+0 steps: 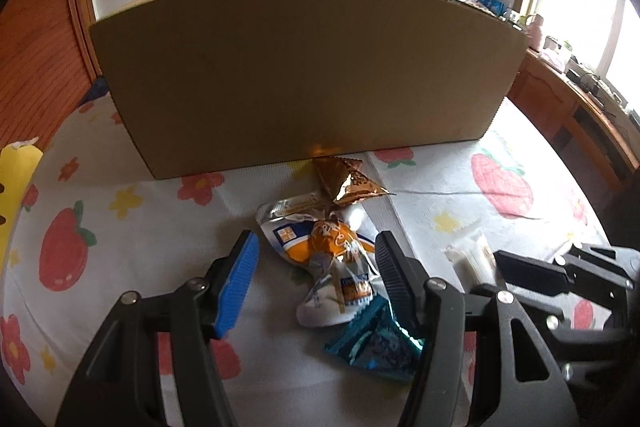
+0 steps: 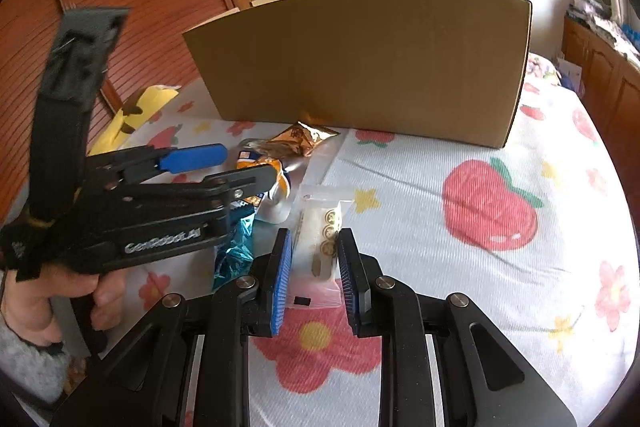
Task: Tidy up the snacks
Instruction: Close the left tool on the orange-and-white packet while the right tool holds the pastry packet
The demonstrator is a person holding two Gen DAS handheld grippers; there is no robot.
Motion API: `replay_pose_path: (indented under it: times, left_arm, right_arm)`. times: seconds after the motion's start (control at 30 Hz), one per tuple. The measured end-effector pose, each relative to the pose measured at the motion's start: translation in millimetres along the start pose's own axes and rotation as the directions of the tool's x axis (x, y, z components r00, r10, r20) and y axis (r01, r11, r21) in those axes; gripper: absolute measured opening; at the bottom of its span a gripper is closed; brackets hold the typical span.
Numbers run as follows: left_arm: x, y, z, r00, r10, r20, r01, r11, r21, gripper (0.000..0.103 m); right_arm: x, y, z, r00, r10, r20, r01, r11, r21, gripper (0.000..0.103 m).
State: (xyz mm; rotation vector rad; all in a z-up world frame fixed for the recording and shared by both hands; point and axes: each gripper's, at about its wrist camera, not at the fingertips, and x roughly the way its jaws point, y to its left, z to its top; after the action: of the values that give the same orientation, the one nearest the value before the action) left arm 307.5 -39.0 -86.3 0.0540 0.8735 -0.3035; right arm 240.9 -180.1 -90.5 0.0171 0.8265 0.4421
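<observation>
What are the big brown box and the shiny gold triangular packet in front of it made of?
The big brown box looks like plain matte corrugated cardboard: dull tan face, thin folded flaps along the top. The shiny gold triangular packet looks like metallised foil or plastic film: crinkled, mirror-like glints. Which of the two, I cannot tell.

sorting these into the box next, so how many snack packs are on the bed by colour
Gold foil packet: 1
White and orange bags: at least 2, overlapping, so the number is unsure
Teal foil packet: 1
Clear packet of pale biscuits, between the right gripper fingers: 1
Total: at least 5
</observation>
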Motion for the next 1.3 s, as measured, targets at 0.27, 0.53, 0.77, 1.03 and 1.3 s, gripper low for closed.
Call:
replay_pose_path:
  times: [0.27,0.53,0.77,1.03,1.3]
  left_arm:
    - [15,-10,5,0.999,0.026,-0.030,-0.026,1.000,0.012,0.066]
    - [23,-20,11,0.998,0.049,-0.038,-0.047,0.998,0.039,0.070]
    - [18,-17,6,0.999,0.020,-0.029,-0.018,0.998,0.059,0.059]
    - [4,-7,-3,1.000,0.006,-0.031,-0.004,0.996,0.085,0.038]
    - [-19,-3,-19,1.000,0.009,0.010,-0.010,0.996,0.087,0.036]
  right_arm:
    - [2,7,-1,0.998,-0.043,0.034,0.045,0.998,-0.037,0.021]
    - [-2,3,-4,0.998,-0.043,0.049,0.044,0.999,-0.023,0.021]
    - [-3,2,-4,0.998,-0.043,0.052,0.044,0.999,-0.023,0.021]
    - [-3,2,-4,0.998,-0.047,0.047,0.048,0.999,-0.016,0.021]
    - [-2,1,-3,0.998,-0.053,0.045,0.053,0.999,-0.011,0.021]
